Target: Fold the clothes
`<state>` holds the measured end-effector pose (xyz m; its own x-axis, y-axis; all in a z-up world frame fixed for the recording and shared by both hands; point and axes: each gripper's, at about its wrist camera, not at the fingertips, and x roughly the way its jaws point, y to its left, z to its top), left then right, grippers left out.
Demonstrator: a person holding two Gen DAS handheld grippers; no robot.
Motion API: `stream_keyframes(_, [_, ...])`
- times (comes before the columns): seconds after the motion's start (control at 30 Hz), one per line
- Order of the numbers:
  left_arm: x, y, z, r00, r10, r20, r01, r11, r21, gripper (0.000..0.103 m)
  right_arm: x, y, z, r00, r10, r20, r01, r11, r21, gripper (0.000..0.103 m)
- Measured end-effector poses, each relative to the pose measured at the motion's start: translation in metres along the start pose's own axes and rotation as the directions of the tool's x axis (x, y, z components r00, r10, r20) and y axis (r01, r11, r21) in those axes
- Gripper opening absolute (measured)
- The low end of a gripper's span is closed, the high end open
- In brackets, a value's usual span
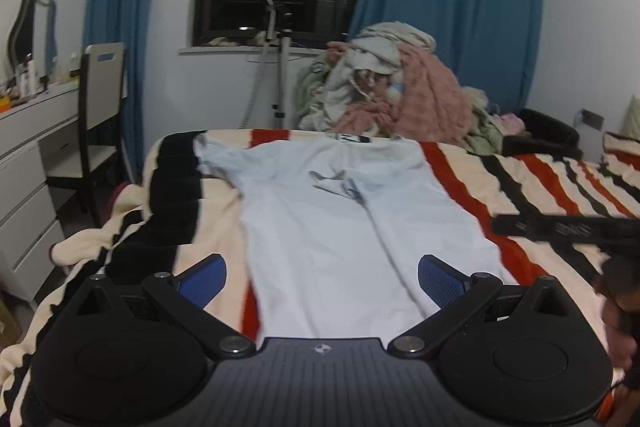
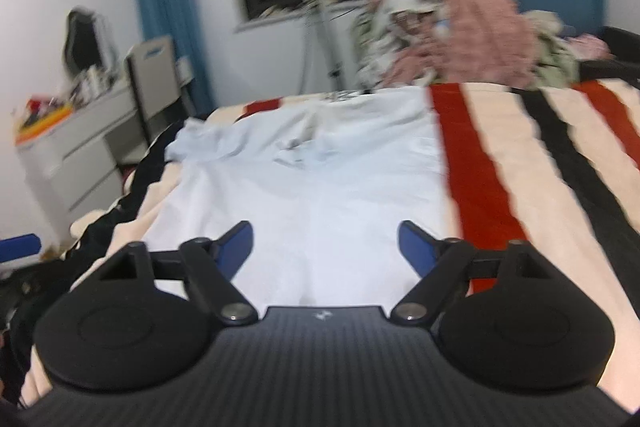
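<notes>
A pale white garment [image 1: 352, 211] is laid flat along the striped bed [image 1: 500, 183], one sleeve spread toward the left edge. The left tongs [image 1: 322, 281] are held wide above its near hem, nothing gripped. The right tongs [image 2: 325, 247] are likewise spread apart over the cloth, empty. A clothes heap [image 1: 400, 87] is piled beyond
</notes>
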<state>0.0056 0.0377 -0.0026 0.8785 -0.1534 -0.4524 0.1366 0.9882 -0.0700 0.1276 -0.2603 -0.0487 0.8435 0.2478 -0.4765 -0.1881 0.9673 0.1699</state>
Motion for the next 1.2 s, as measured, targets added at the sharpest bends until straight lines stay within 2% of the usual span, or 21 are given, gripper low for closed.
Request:
stream_keyframes(0.1, [0.005, 0.021, 0.000, 1.000, 0.018, -0.008, -0.018, 0.996, -0.084, 0.103, 0.047, 0.037, 0.024, 0.998, 0.053, -0.016, -0.054, 0.992, -0.113, 0.076])
stream_keyframes(0.23, [0.019, 0.046, -0.008, 0.998, 0.015, -0.067, -0.029, 0.978, -0.205, 0.103, 0.120, 0.091, 0.053, 0.989, 0.138, -0.042, -0.144, 0.964, -0.223, 0.076])
stream_keyframes(0.3, [0.025, 0.057, -0.011, 0.998, 0.022, -0.061, -0.037, 0.968, -0.249, 0.103, 0.155, 0.121, 0.060, 0.979, 0.202, -0.036, -0.204, 0.936, -0.286, 0.076])
stream_keyframes(0.4, [0.039, 0.067, -0.013, 0.998, 0.028, -0.054, -0.042, 0.961, -0.272, 0.102, 0.209, 0.160, 0.058, 0.972, 0.234, -0.039, -0.228, 0.877, -0.423, 0.074])
stream_keyframes(0.47, [0.050, 0.072, -0.015, 0.998, 0.028, -0.064, -0.044, 0.959, -0.280, 0.101, 0.242, 0.176, 0.058, 0.968, 0.242, -0.063, -0.246, 0.875, -0.417, 0.068])
stream_keyframes(0.53, [0.061, 0.079, -0.018, 0.997, 0.029, -0.075, -0.051, 0.952, -0.302, 0.101, 0.271, 0.189, 0.059, 0.968, 0.238, -0.076, -0.248, 0.879, -0.407, 0.067])
stream_keyframes(0.7, [0.086, 0.092, -0.026, 0.993, 0.023, -0.118, -0.064, 0.933, -0.354, 0.101, 0.329, 0.210, 0.063, 0.988, 0.147, -0.052, -0.155, 0.902, -0.404, 0.064])
stream_keyframes(0.8, [0.095, 0.095, -0.031, 0.991, 0.032, -0.132, -0.079, 0.928, -0.363, 0.101, 0.347, 0.217, 0.069, 0.990, 0.134, -0.032, -0.136, 0.915, -0.380, 0.063])
stream_keyframes(0.83, [0.097, 0.096, -0.031, 0.991, 0.038, -0.132, -0.084, 0.927, -0.364, 0.101, 0.352, 0.217, 0.072, 0.991, 0.129, -0.036, -0.133, 0.922, -0.365, 0.045])
stream_keyframes(0.87, [0.099, 0.097, -0.031, 0.990, 0.043, -0.132, -0.090, 0.925, -0.370, 0.101, 0.355, 0.216, 0.077, 0.991, 0.128, -0.043, -0.135, 0.935, -0.328, 0.016])
stream_keyframes(0.9, [0.099, 0.099, -0.031, 0.990, 0.046, -0.131, -0.093, 0.920, -0.380, 0.101, 0.354, 0.212, 0.083, 0.992, 0.121, -0.040, -0.127, 0.953, -0.274, 0.007])
stream_keyframes(0.97, [0.097, 0.101, -0.031, 0.991, 0.053, -0.123, -0.099, 0.913, -0.397, 0.101, 0.343, 0.196, 0.095, 0.991, 0.134, 0.002, -0.131, 0.977, -0.168, 0.008])
stream_keyframes(1.07, [0.092, 0.097, -0.029, 0.990, 0.079, -0.115, -0.117, 0.919, -0.377, 0.101, 0.314, 0.178, 0.113, 0.990, 0.120, 0.071, -0.105, 0.977, -0.188, 0.007])
stream_keyframes(1.13, [0.089, 0.088, -0.028, 0.988, 0.096, -0.120, -0.132, 0.932, -0.338, 0.101, 0.290, 0.153, 0.129, 0.986, 0.105, 0.129, -0.083, 0.983, -0.163, 0.007])
stream_keyframes(1.2, [0.085, 0.080, -0.028, 0.989, 0.084, -0.118, -0.118, 0.940, -0.321, 0.101, 0.269, 0.121, 0.141, 0.980, 0.078, 0.186, -0.059, 0.993, -0.106, 0.007])
